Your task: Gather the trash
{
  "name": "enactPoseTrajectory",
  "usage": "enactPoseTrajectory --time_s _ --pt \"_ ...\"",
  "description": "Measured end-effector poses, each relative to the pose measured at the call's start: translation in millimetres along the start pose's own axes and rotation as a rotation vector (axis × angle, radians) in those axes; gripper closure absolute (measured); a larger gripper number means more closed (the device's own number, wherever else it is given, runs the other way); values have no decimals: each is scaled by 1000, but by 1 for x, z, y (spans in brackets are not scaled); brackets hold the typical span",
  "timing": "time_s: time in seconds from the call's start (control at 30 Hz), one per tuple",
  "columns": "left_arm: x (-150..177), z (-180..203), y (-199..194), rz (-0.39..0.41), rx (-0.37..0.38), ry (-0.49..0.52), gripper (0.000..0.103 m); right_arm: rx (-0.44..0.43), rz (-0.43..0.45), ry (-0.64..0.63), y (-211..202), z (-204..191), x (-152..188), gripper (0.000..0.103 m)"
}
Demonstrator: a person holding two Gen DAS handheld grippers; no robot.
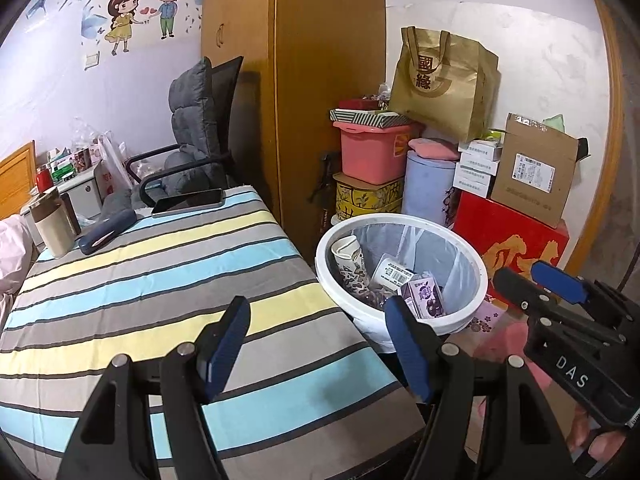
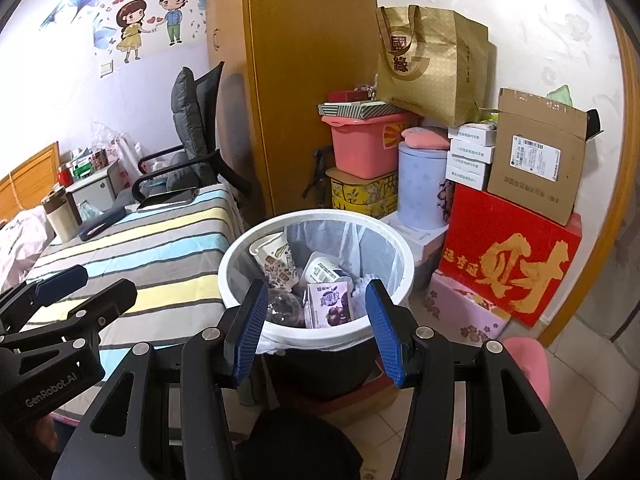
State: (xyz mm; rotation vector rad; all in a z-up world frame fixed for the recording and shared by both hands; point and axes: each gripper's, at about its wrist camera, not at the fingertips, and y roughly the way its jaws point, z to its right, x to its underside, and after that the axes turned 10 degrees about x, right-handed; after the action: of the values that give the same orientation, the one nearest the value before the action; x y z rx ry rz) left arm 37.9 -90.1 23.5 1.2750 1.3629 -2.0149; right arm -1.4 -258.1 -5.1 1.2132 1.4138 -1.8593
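Observation:
A white-rimmed trash bin [image 1: 472, 258] [image 2: 236, 256] with a clear liner stands beside the striped table. Inside lie a patterned paper cup [image 1: 352, 264] [image 2: 276, 258], a white labelled cup [image 1: 390, 272] [image 2: 320, 270], a purple drink carton [image 1: 426, 294] [image 2: 330, 304] and a clear crumpled plastic piece [image 2: 282, 306]. My left gripper [image 1: 318, 348] is open and empty over the table's near right edge. My right gripper [image 2: 316, 328] is open and empty just above the bin's near rim; it also shows at the right of the left wrist view [image 1: 536, 276].
The striped table [image 1: 160, 280] holds a phone [image 1: 188, 202], a dark glasses case [image 1: 106, 232] and a beige tumbler [image 1: 52, 224]. A grey office chair [image 1: 192, 132] and wooden wardrobe [image 1: 304, 80] stand behind. Boxes, a pink tub [image 1: 372, 152] and a gold bag [image 1: 440, 84] are stacked past the bin.

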Motion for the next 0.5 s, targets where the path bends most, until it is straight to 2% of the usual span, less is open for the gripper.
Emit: enactPoseTrajectory --time_s 0.5 --pt "-2 -1 0 5 -10 -8 31 -3 4 2 -2 0 -2 50"
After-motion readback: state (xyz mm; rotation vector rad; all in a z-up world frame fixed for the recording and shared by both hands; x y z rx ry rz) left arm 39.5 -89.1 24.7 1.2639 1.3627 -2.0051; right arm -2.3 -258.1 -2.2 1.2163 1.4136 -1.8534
